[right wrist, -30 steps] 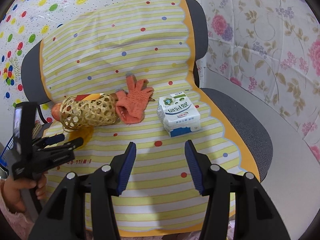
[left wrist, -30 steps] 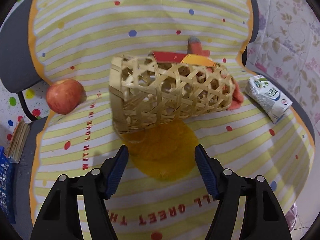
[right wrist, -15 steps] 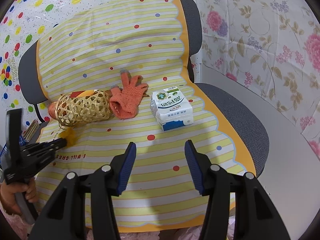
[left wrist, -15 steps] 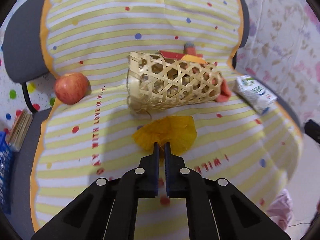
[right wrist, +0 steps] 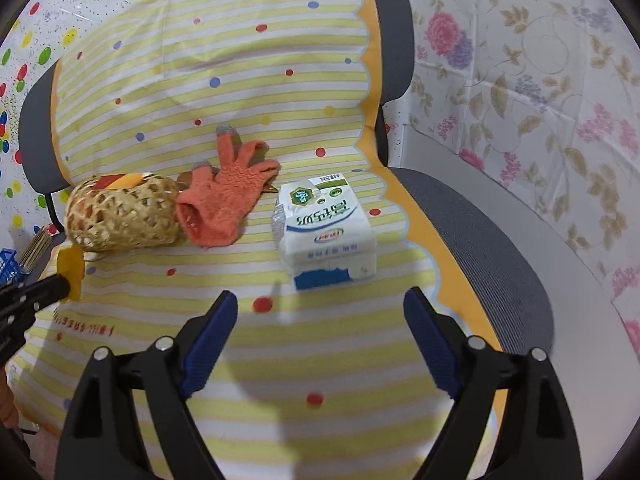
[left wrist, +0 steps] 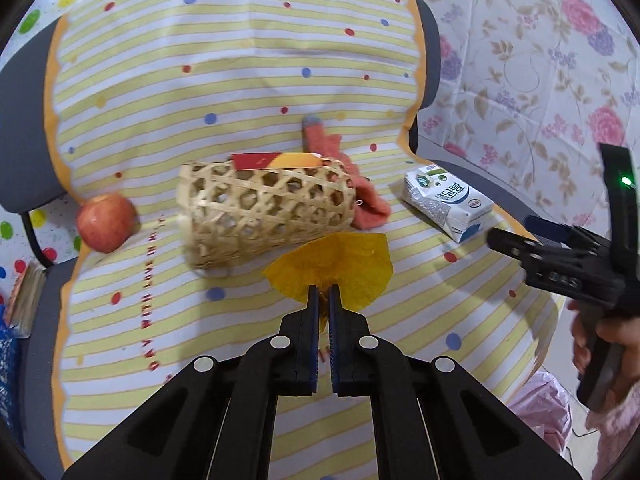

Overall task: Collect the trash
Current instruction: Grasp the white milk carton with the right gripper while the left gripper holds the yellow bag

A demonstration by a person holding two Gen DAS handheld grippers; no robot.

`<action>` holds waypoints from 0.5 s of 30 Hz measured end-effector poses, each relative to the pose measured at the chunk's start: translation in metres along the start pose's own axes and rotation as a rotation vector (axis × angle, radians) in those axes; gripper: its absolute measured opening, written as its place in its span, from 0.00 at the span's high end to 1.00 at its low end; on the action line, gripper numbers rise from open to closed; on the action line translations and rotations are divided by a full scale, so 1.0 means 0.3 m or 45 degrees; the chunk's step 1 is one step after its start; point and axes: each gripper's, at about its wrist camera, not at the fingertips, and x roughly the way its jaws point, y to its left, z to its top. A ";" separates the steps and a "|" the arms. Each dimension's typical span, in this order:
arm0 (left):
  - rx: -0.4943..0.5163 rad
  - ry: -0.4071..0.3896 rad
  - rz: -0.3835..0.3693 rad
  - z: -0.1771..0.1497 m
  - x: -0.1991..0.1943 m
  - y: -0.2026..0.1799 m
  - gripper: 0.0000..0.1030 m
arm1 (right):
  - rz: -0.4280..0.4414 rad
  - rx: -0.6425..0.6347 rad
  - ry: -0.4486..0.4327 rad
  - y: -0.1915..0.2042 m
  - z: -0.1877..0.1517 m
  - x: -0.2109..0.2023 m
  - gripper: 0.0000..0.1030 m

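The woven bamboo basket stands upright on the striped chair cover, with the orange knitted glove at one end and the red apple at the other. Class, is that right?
Not quite. The woven bamboo basket lies on its side on the striped chair cover, not upright; the left wrist view shows this. The orange knitted glove is at one end and the red apple at the other, as stated.

Grey chair [right wrist: 480, 232] under striped cloth [right wrist: 248, 60], on it basket [right wrist: 124, 216] on its side, glove [right wrist: 228, 196], carton [right wrist: 328, 232], apple [left wrist: 106, 222]
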 end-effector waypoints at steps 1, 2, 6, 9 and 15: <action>-0.003 0.002 -0.003 0.005 0.009 -0.004 0.95 | 0.014 -0.005 0.006 -0.007 0.014 0.031 0.15; -0.005 0.004 -0.005 0.008 0.016 -0.005 0.95 | 0.012 -0.011 0.007 -0.011 0.023 0.052 0.14; -0.004 0.009 0.011 0.018 0.033 -0.003 0.95 | -0.003 -0.048 0.028 -0.014 0.063 0.133 0.14; -0.006 0.012 0.018 0.022 0.042 0.001 0.95 | -0.014 -0.079 0.052 -0.011 0.084 0.183 0.14; -0.002 0.024 0.012 0.017 0.045 0.003 0.95 | -0.006 -0.103 0.101 -0.027 0.093 0.232 0.29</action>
